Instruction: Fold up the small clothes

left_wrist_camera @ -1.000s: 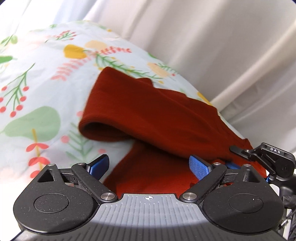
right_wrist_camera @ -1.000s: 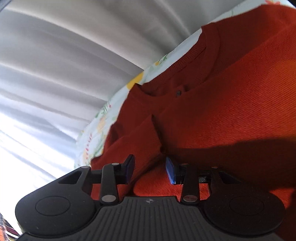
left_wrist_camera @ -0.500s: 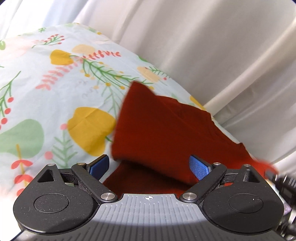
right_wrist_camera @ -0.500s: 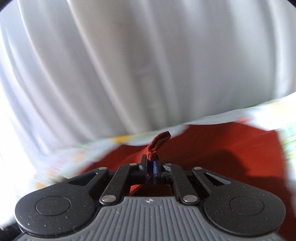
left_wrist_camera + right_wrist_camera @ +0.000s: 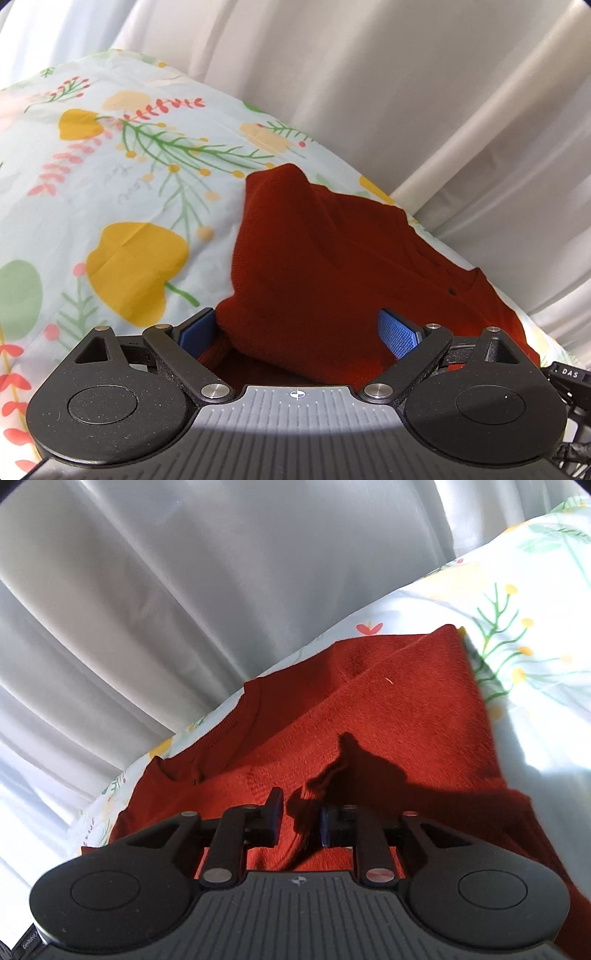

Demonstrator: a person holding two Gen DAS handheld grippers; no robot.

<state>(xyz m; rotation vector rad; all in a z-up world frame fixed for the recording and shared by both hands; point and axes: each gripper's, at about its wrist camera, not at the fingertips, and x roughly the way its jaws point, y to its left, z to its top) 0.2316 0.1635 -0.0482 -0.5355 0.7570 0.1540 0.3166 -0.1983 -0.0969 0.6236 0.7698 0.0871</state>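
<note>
- Sweater [image 5: 332, 266], rust-red knit, lies on the flowered bedsheet [image 5: 110, 192] at the centre and lower right of the left wrist view, close under the pale curtain [image 5: 406, 92] that fills the top of the frame
- One flap is already doubled over the body, leaving a raised fold edge at the lower centre, which suggests the folding is partly done rather than just begun
- Left gripper [image 5: 299, 332] hangs over that fold edge with its blue pads spread wide; cloth bulges between them but neither pad presses it, so it seems placed to steady or take the edge next
- Right gripper [image 5: 301, 821] sits at the lower centre of its own view, above the sunlit sweater [image 5: 388, 716]; its jaws are opening, a narrow gap showing, and a ridge of knit stands in the gap without being pinched
- That loosening grip reads as a release: the cloth has been laid where it belongs
- Neckline and a small dark button show at the left of the right wrist view, near the bed's far edge
</note>
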